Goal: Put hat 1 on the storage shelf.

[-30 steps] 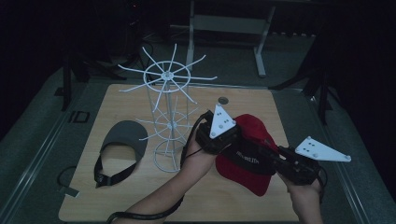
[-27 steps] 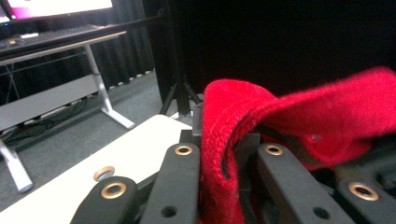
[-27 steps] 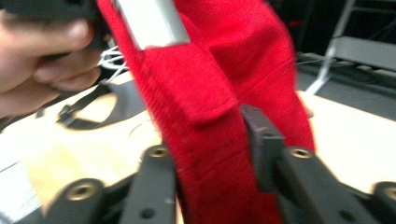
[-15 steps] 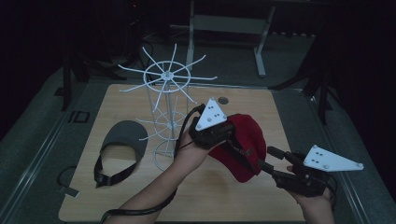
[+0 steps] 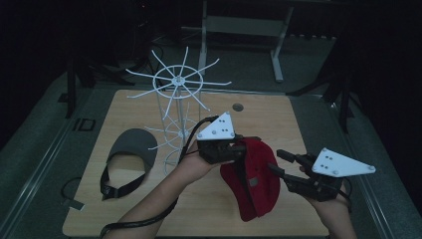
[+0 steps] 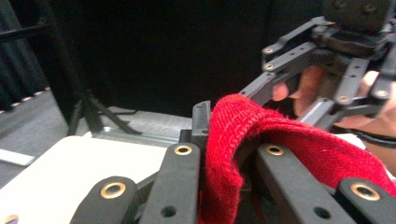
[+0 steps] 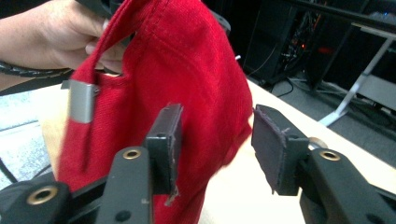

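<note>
A red cap (image 5: 256, 186) hangs above the wooden table (image 5: 298, 119), its strap and metal buckle (image 7: 81, 100) facing the right gripper view. My left gripper (image 5: 243, 147) is shut on the cap's fabric edge (image 6: 229, 135) and holds it up. My right gripper (image 5: 277, 160) is open just right of the cap. In the right gripper view the cap's crown (image 7: 187, 65) stands before the open jaws (image 7: 215, 140), with the left pad beside the cloth. The right gripper (image 6: 327, 56) also appears beyond the cap in the left gripper view.
A white wire hat rack (image 5: 179, 94) with radiating arms stands left of the left gripper. A grey visor cap (image 5: 132, 147) lies on the table's left part. A small round hole (image 5: 238, 107) sits near the far edge. A metal stand (image 5: 278, 45) is behind the table.
The right gripper let go of the red cap and drew back to the right, open. The left gripper lifted and turned the cap, which now hangs more upright.
</note>
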A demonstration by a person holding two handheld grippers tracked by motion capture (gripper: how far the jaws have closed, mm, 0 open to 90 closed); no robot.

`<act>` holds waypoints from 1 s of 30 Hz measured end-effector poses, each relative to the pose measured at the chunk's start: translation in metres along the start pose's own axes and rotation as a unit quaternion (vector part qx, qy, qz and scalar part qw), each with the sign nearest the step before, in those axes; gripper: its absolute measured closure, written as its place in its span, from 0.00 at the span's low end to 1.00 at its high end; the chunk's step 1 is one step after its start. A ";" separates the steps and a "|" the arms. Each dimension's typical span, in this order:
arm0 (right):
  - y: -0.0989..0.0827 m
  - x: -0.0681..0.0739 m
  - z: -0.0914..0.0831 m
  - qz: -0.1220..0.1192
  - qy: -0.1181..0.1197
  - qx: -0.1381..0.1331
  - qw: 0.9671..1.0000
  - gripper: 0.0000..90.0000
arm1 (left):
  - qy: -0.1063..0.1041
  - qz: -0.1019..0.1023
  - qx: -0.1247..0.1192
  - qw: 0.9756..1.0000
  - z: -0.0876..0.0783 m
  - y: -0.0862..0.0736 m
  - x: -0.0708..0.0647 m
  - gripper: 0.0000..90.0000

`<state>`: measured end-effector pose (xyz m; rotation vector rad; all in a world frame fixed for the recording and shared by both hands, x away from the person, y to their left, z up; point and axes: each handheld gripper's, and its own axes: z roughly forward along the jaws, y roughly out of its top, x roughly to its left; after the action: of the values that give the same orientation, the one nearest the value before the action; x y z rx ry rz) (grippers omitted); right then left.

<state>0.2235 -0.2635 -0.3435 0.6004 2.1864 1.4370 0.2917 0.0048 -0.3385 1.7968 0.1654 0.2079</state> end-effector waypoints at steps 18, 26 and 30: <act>0.010 0.001 -0.008 0.006 -0.039 -0.023 0.999 0.99 | 0.006 0.023 0.014 1.000 -0.002 -0.008 -0.005 0.79; 0.015 -0.004 -0.013 0.020 -0.053 -0.027 0.998 0.99 | 0.029 0.025 0.021 0.999 -0.014 -0.009 -0.009 0.52; 0.017 -0.005 -0.014 0.022 -0.053 -0.028 0.998 0.99 | 0.043 0.032 0.023 0.998 -0.023 -0.011 -0.012 0.50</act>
<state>0.2210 -0.2699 -0.3225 0.6928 2.0572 1.4489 0.2743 0.0264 -0.3444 1.8414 0.1761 0.3300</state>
